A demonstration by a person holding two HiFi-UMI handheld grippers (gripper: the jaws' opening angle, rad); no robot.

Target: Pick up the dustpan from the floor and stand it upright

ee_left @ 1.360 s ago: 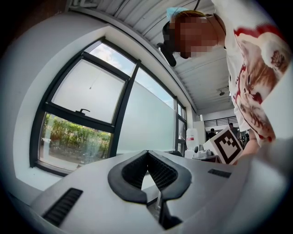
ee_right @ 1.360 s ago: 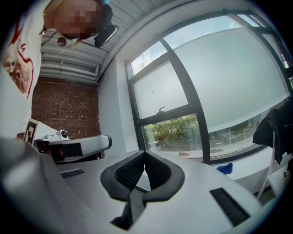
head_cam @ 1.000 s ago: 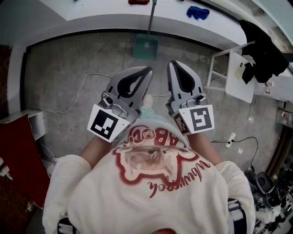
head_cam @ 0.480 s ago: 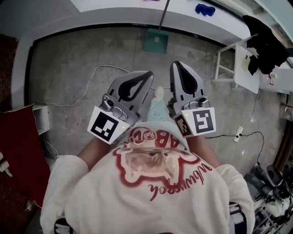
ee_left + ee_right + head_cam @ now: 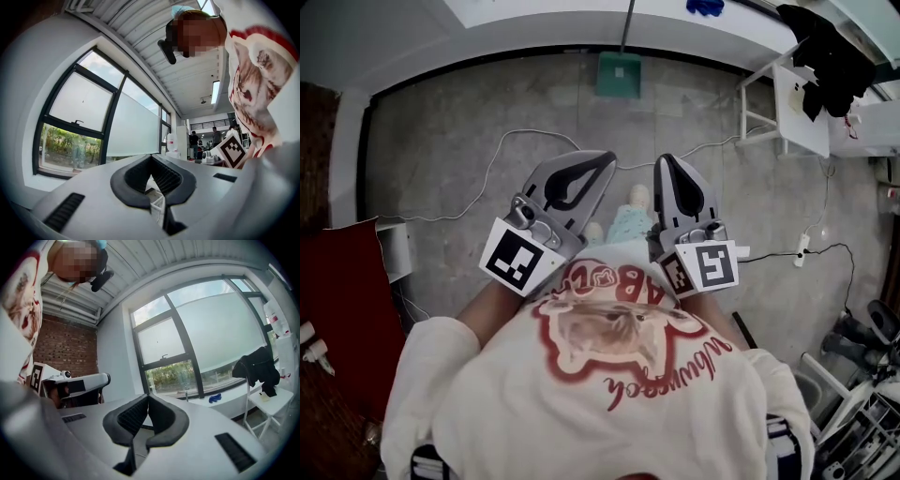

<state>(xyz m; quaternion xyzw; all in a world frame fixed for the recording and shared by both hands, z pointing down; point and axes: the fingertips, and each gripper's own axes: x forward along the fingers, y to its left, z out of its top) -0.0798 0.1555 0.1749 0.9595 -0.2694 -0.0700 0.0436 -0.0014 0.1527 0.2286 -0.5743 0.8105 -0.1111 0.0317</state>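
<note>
Both tools are closed up and carrying nothing. The left gripper point(image 5: 602, 162) has its jaws pressed together at the tips, and in its own view there's just window and ceiling past them. Same deal with the right gripper point(image 5: 667, 161): pads meeting, nothing pinched, pointing roughly level out toward the windows. In the head view they sit side by side in front of the person's chest, well above the floor point(image 5: 441, 159), touching nothing.

As for progress, I'd say basically zero on the actual task. The green dustpan point(image 5: 619, 75) is way over at the far edge of the floor, right at the foot of the white ledge point(image 5: 534, 19), with its long handle point(image 5: 627, 23) running up across the ledge in the picture. Honestly can't tell from here whether the handle is leaning on the ledge or lying flat. Either way the pan is well apart from both grippers, with bare concrete and a loose white cable point(image 5: 511, 139) in between.

So everything's left to do, as far as I can judge: get over there, open a jaw, grab the handle, lift, and set the thing standing.
</note>
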